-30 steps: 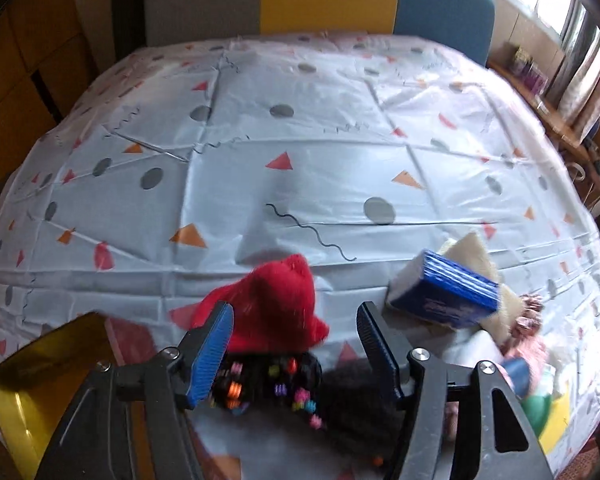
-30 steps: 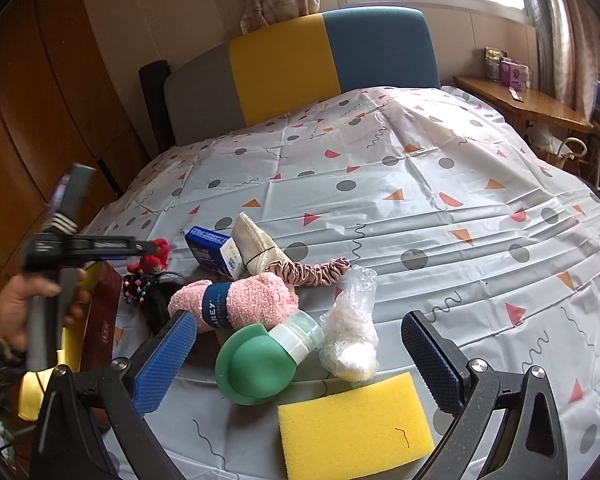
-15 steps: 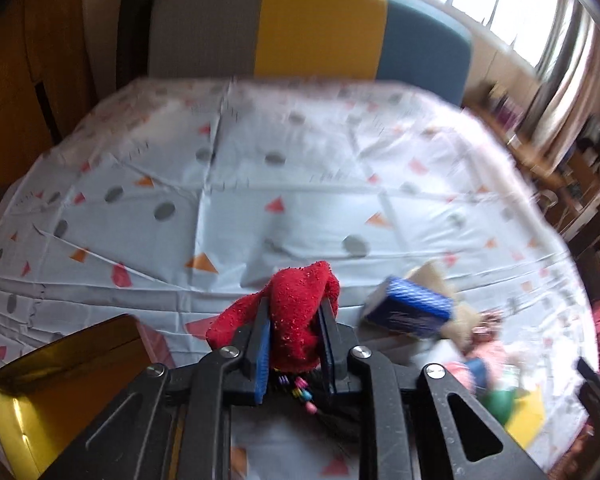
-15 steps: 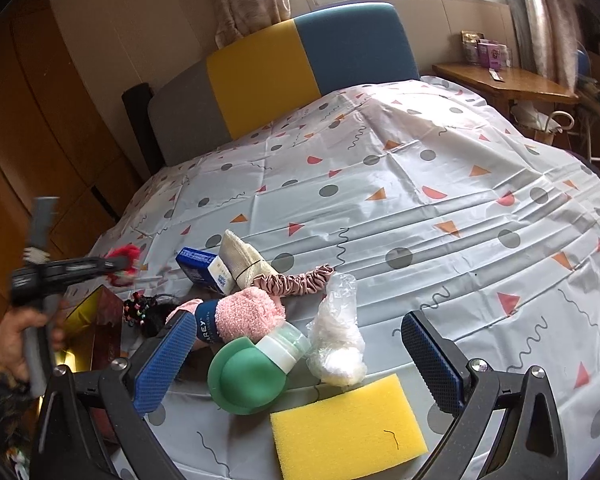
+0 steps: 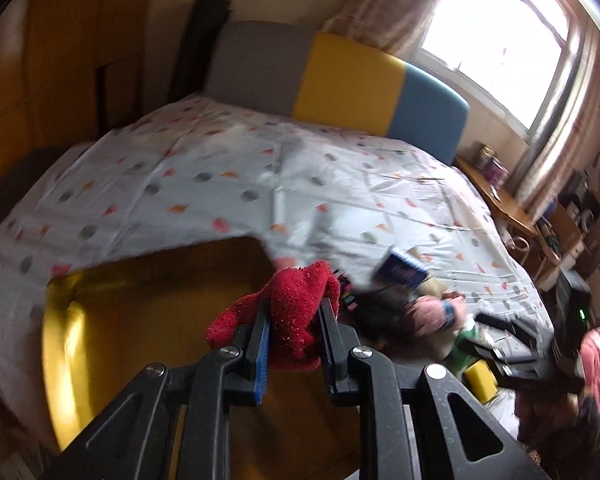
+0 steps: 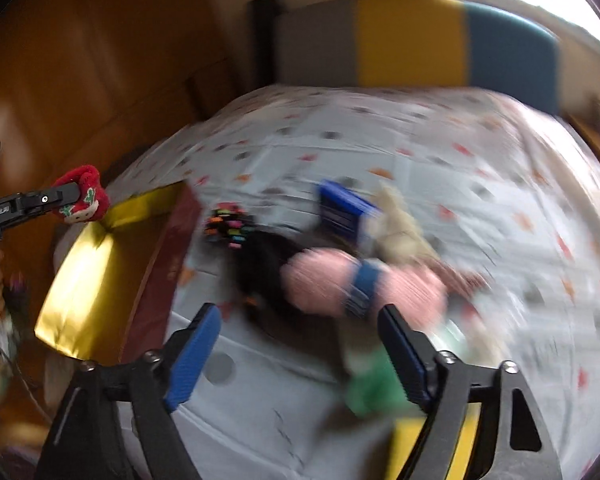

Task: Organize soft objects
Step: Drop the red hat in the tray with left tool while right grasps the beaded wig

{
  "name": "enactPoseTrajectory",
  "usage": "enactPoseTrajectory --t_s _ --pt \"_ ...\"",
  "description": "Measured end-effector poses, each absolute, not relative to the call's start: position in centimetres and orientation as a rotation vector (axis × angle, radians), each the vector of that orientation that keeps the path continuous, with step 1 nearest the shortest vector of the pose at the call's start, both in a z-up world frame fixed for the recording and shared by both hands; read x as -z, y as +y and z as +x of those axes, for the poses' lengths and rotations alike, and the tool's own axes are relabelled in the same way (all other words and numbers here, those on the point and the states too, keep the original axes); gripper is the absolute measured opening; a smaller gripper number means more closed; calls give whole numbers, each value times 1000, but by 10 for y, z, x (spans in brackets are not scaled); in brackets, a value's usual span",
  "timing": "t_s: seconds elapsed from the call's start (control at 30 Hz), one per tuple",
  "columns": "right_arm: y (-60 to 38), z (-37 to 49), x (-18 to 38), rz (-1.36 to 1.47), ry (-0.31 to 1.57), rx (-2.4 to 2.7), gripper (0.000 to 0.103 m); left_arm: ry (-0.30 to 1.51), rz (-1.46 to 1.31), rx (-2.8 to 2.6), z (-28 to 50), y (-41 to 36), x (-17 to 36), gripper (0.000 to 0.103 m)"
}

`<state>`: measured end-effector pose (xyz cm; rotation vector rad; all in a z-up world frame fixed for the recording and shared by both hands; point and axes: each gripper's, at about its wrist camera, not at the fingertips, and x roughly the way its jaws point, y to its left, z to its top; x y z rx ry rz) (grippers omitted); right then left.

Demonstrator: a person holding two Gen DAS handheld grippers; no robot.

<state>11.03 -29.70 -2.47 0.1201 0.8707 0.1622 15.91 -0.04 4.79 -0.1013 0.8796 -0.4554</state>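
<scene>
Setting: bed (image 5: 228, 184) under a patterned plastic sheet, tricolour headboard (image 5: 352, 80) behind; both views blurred.
Left gripper (image 5: 294, 334): fingers pressed together on a red fuzzy sock (image 5: 296, 312), held above the gold-lined box (image 5: 148, 320) at the bed's near left edge.
Right gripper (image 6: 300, 356): fingers apart, empty, hovering just short of the pink rolled sock (image 6: 360, 284) in the pile.
Pile: blue packet (image 6: 342, 208), beaded black item (image 6: 230, 226), green object (image 6: 374, 384), yellow sponge (image 6: 406, 452).
Step in hand, advice: bring the sock low over the box's middle before releasing, so it cannot catch on the rim.
Change: one second ago the left fingers were spread around the sock on the sheet; now it is clamped and lifted over the box.
</scene>
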Motion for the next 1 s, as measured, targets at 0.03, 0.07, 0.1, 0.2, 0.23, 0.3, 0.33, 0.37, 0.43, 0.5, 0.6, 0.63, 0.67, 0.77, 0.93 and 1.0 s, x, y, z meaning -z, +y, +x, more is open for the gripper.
enactPoseTrajectory --t_s 0.03,0.07,0.1,0.2,0.23,0.3,0.33,0.37,0.43,0.5,0.6,0.63,0.67,0.77,0.93,1.0 --pt "-281 128 25 62 886 -188 75 885 -118 438 156 11 -43 20" --pt "-270 142 27 17 903 -210 70 890 -129 422 153 22 -39 20" --pt "-259 155 29 -25 921 -231 65 892 -136 412 151 29 -35 20" --pt "-225 197 42 -192 981 -285 63 905 -161 368 143 57 -21 20" --pt "-214 210 50 -240 1013 -303 62 909 -171 363 141 65 -18 20" --pt "-198 231 66 -334 1062 -311 62 926 -200 349 141 79 -9 20" --pt "-192 244 77 -380 1089 -297 62 932 -207 345 141 83 -7 20" --pt "-190 253 87 -385 1126 -306 58 940 -221 339 143 88 -3 20" --pt "-189 266 103 -364 1186 -316 37 954 -246 334 149 94 2 20" --pt "-194 271 99 -283 1176 -313 16 955 -259 332 152 95 3 20" --pt "-202 271 97 -240 1176 -283 16 968 -264 320 165 88 7 20" --pt "-204 270 96 -229 1169 -271 16 971 -259 313 169 84 7 20" --pt "-207 268 96 -217 1164 -255 15 977 -260 317 175 77 8 20" --pt "-220 264 84 -153 1119 -189 15 992 -257 315 187 64 12 21" --pt "-244 252 54 -34 1030 -132 15 1019 -219 280 206 40 23 24" --pt "-245 243 39 1 998 -132 15 1008 -218 270 216 32 27 26"
